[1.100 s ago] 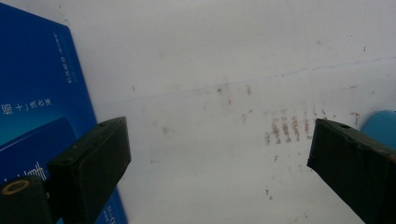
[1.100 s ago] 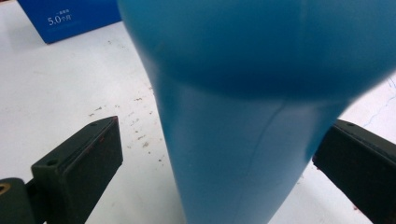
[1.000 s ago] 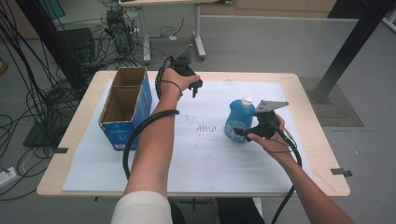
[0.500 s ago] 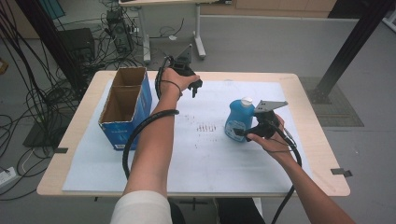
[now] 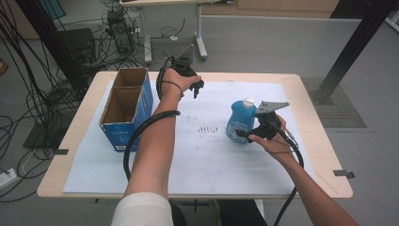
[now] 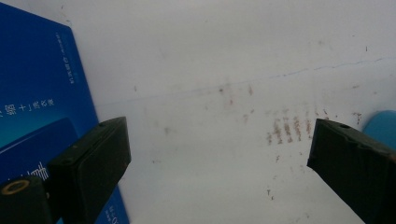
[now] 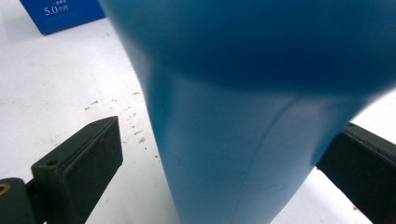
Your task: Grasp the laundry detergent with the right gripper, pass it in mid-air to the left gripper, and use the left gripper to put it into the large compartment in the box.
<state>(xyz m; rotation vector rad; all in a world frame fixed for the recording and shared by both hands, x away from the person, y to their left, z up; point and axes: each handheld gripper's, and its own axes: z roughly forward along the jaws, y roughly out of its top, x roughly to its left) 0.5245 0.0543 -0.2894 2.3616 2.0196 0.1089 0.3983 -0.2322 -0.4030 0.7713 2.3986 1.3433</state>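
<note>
Right gripper view: blue bottle [image 7: 243,116] sits between the two black fingers [image 7: 79,163], its top and base cut off by the frame, surface blurred by closeness. Clear gap on the left finger's side; contact on the right side is hard to make out, so the fingers stand wide around the bottle rather than pressed on it.

High view: bottle [image 5: 240,119] stands upright on the white sheet [image 5: 207,160], long axis vertical, white cap [image 5: 248,101] pointing up. Position: right half of the tabletop [image 5: 310,108], roughly midway between far and near edges. Right gripper [image 5: 245,133] comes at it from the right edge side, low on the body; the grey plate hides part of the gripper.

Left gripper [image 5: 198,89] is held near the far edge, just right of the cardboard box [image 5: 123,110]; fingers partly covered by the hand [image 5: 181,81]. Left gripper view shows its fingers [image 6: 88,163] spread wide, nothing between them, over the stained sheet [image 6: 224,154]; a sliver of blue at the right margin is cut off. Box stands open-topped toward the left edge, two compartments, interiors in shadow.
</note>
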